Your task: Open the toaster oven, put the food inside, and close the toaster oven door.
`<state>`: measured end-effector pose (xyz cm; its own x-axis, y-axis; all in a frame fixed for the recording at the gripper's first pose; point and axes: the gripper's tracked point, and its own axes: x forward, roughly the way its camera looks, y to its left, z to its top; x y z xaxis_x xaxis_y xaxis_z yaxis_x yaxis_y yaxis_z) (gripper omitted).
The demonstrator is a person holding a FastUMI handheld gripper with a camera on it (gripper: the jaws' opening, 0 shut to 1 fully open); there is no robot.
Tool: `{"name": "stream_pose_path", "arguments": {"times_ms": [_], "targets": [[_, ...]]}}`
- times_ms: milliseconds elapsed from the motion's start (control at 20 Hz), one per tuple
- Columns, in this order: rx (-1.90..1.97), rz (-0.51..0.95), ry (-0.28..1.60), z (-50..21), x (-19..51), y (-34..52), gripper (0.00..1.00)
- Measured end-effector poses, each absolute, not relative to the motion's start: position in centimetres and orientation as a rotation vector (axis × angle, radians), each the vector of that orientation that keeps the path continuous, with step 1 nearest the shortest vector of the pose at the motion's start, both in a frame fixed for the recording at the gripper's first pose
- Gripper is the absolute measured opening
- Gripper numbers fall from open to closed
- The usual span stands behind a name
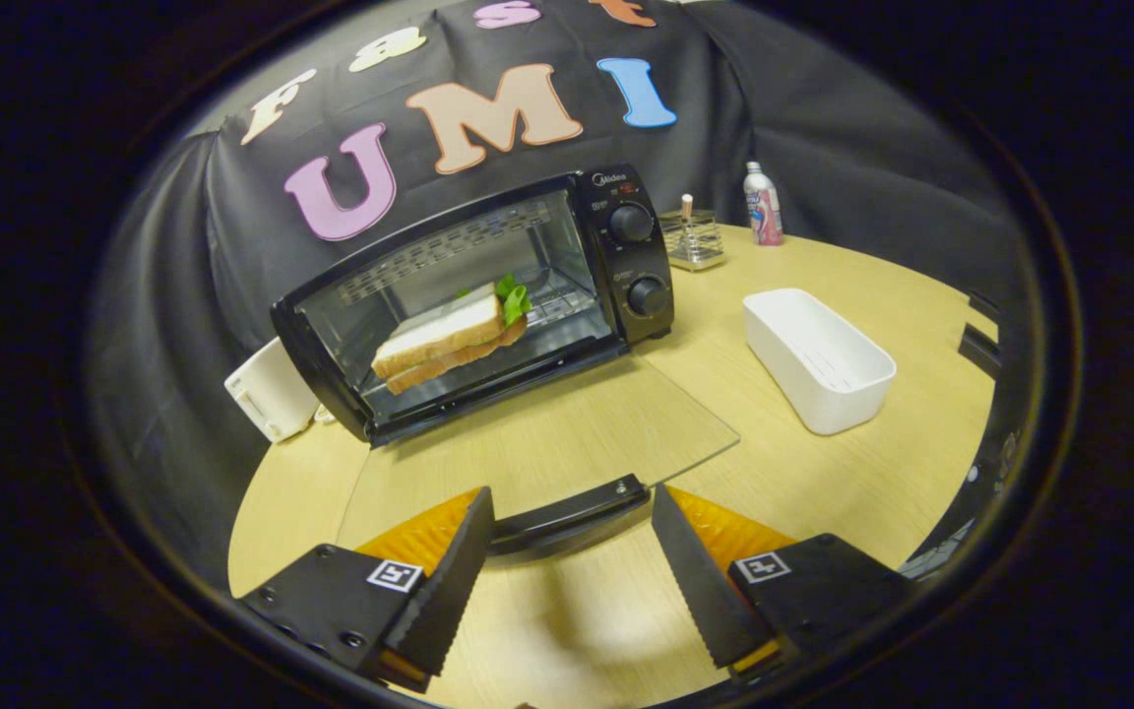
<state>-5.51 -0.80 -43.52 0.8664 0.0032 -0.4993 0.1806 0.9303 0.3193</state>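
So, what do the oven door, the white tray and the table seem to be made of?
Oven door: clear glass, since the table grain shows through it; its handle looks like black plastic. White tray: probably matte plastic. Table: light wood or wood-look laminate. The gripper is open around the handle.

Even overhead light, sharp centre – soft shadow beneath gripper (572, 522) fingers (strong fisheye bending at edges).

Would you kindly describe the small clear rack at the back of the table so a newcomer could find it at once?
Start at the black toaster oven, whose glass door lies open toward the open tool. Just beyond its knob panel, on the wooden table, stands a clear rack with a stick upright in it. Unlike the pink-labelled bottle beside it, it is transparent and boxy.
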Motion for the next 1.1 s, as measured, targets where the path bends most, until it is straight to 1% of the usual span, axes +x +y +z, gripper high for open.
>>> {"name": "stream_pose_path", "arguments": {"times_ms": [350, 650, 1100], "targets": [[0.360, -0.087, 0.511, -43.1, -5.1, -0.6, 0.99], [0.335, -0.082, 0.395, -38.1, -3.6, -0.7, 0.99], [0.302, -0.107, 0.314, -32.9, -0.4, -0.6, 1.00]]}}
